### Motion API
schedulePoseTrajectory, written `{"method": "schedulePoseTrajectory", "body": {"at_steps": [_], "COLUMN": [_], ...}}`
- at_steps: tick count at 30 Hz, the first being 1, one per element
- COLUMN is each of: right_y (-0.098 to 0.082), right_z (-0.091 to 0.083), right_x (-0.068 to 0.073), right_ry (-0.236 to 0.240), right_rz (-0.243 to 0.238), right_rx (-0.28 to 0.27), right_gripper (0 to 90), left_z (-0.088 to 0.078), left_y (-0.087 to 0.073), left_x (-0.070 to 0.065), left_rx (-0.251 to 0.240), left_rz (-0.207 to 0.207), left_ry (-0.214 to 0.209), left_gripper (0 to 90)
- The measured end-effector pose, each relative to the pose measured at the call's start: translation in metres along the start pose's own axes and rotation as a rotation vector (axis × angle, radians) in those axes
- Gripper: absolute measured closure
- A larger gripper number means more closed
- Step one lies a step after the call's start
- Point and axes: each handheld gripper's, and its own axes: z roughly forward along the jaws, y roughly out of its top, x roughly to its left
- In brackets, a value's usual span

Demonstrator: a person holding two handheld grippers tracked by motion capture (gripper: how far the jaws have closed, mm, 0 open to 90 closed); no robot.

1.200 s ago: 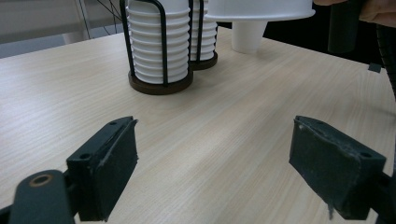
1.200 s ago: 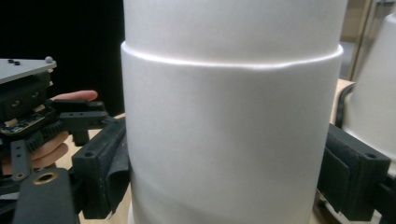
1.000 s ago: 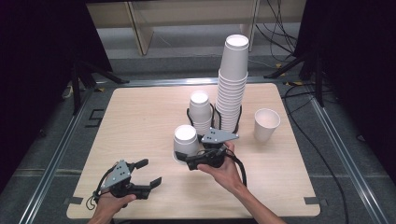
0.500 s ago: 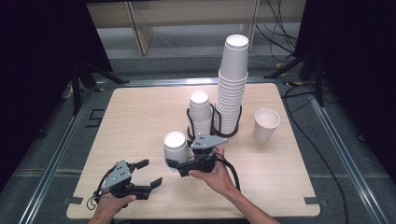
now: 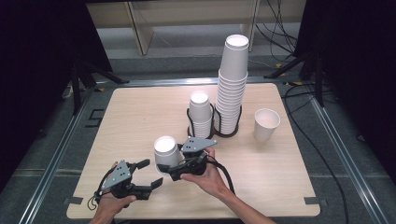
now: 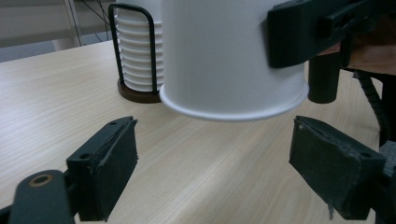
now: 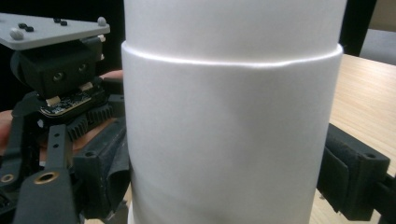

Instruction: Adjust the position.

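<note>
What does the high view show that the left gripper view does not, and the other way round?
High view: the tall stack and the lone upright cup. Left gripper view: the open left gripper with its pads close up, and the inverted cup with its rim clear of the table. Both: the right gripper clamped on that cup, and racked cups behind.

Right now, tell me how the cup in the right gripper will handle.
The paper cup probably weighs little: the right gripper holds it by its side wall alone. That thin wall likely dents under a hard squeeze. Set mouth-down, as held, it should stand steadily on its wide rim.
</note>
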Motion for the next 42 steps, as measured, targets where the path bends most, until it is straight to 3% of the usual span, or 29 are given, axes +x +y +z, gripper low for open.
{"method": "schedulePoseTrajectory", "body": {"at_steps": [1,4,6,8,9,10,11,16,19,23,25,31,32,35,36,41,42], "right_y": [0.0,-0.001,-0.001,-0.003,-0.003,-0.003,-0.003,-0.004,-0.004,-0.005,-0.004,-0.003,-0.003,-0.003,-0.003,-0.003,-0.003], "right_z": [0.001,0.003,0.005,0.007,0.008,0.008,0.008,0.013,0.016,0.018,0.019,0.023,0.024,0.025,0.025,0.026,0.026], "right_x": [0.001,0.002,0.002,0.004,0.003,0.004,0.004,0.009,0.01,0.013,0.014,0.022,0.021,0.024,0.023,0.025,0.025], "right_ry": [0.021,0.022,0.022,0.045,0.041,0.049,0.033,0.066,0.074,0.109,0.099,0.126,0.126,0.141,0.14,0.142,0.142], "right_rz": [0.013,0.006,-0.017,0.014,-0.019,-0.006,-0.025,-0.005,-0.034,-0.002,-0.041,-0.03,-0.059,-0.031,-0.048,-0.046,-0.046], "right_rx": [-0.001,0.01,0.01,0.001,0.002,0.008,0.01,0.005,0.001,-0.006,-0.006,0.002,-0.01,0.0,-0.01,-0.012,-0.013], "right_gripper": [16.2,16.3,16.3,16.4,16.4,16.5,16.5,16.6,16.7,16.8,16.8,16.9,16.9,16.9,16.9,16.8,16.9], "left_z": [-0.001,0.0,0.001,0.0,0.0,0.001,0.001,0.003,0.003,0.004,0.003,0.004,0.004,0.004,0.004,0.002,0.002], "left_y": [0.001,0.001,0.001,0.002,0.002,0.001,0.001,0.002,0.002,0.002,0.003,0.003,0.003,0.003,0.003,0.004,0.004], "left_x": [0.0,-0.001,-0.001,-0.001,-0.001,-0.001,-0.002,-0.003,-0.003,-0.004,-0.005,-0.006,-0.006,-0.007,-0.007,-0.006,-0.007], "left_rx": [0.018,0.024,0.002,0.006,0.009,0.0,0.0,-0.015,-0.017,-0.019,-0.003,-0.006,-0.011,-0.015,-0.015,-0.005,-0.006], "left_rz": [0.0,-0.01,-0.018,-0.021,-0.018,-0.022,-0.026,-0.025,-0.027,-0.026,-0.021,-0.02,-0.026,-0.026,-0.026,-0.045,-0.031], "left_ry": [0.007,0.001,-0.008,-0.007,-0.009,-0.014,-0.018,-0.037,-0.037,-0.038,-0.027,-0.029,-0.028,-0.029,-0.03,-0.037,-0.033], "left_gripper": [14.7,14.7,14.7,14.7,14.7,14.5,14.6,12.9,10.0,6.2,4.5,1.5,1.6,1.6,1.6,2.1,2.2]}}
